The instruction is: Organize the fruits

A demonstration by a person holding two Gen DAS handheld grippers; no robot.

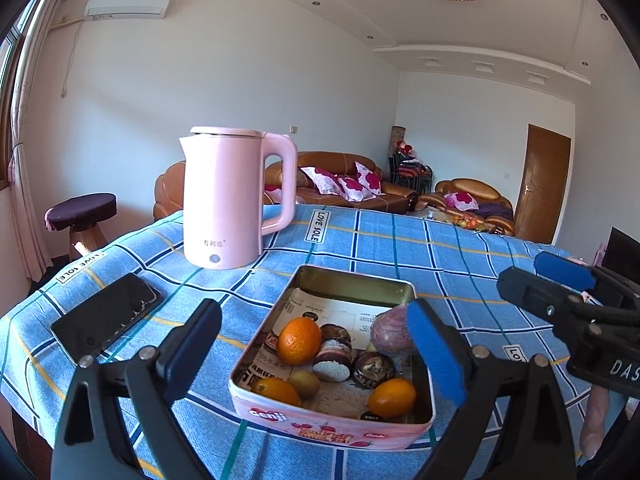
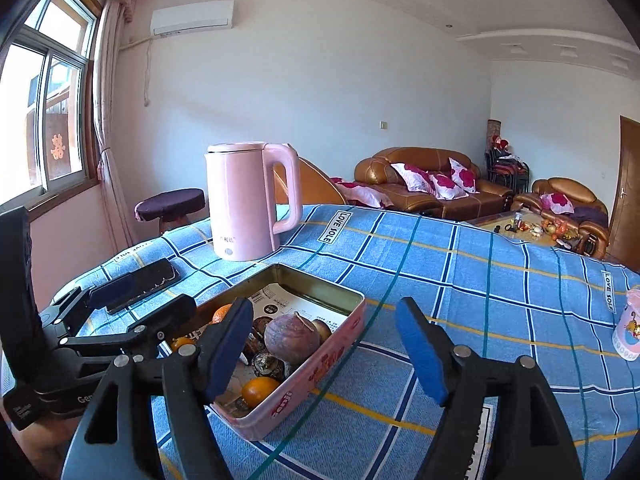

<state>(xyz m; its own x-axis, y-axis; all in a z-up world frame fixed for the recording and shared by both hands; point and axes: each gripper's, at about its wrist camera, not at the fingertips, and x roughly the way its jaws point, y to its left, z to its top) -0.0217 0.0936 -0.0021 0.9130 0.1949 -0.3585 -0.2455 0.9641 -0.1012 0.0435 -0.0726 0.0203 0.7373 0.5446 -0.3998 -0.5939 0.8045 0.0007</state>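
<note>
The right finger of the left hand-held gripper (image 1: pixel 316 350) covers part of the purple fruit (image 1: pixel 390 330) in the tin (image 1: pixel 332 426). In the right wrist view, the left finger of the right hand-held gripper (image 2: pixel 326 350) hides the tin's near left corner and most of one orange (image 2: pixel 221 314). The dark round items (image 1: pixel 372 368) among the fruit cannot be identified. The printed sheet (image 1: pixel 352 314) lining the tin is too small to read. A pink cup (image 2: pixel 630 326) is cut off by the right picture edge. Items on the far low table (image 2: pixel 532 228) are too small to tell. The phone (image 2: pixel 140 284) is partly hidden behind the other gripper's finger. A fingertip (image 1: pixel 596 424) shows, the rest of the hand concealed.
</note>
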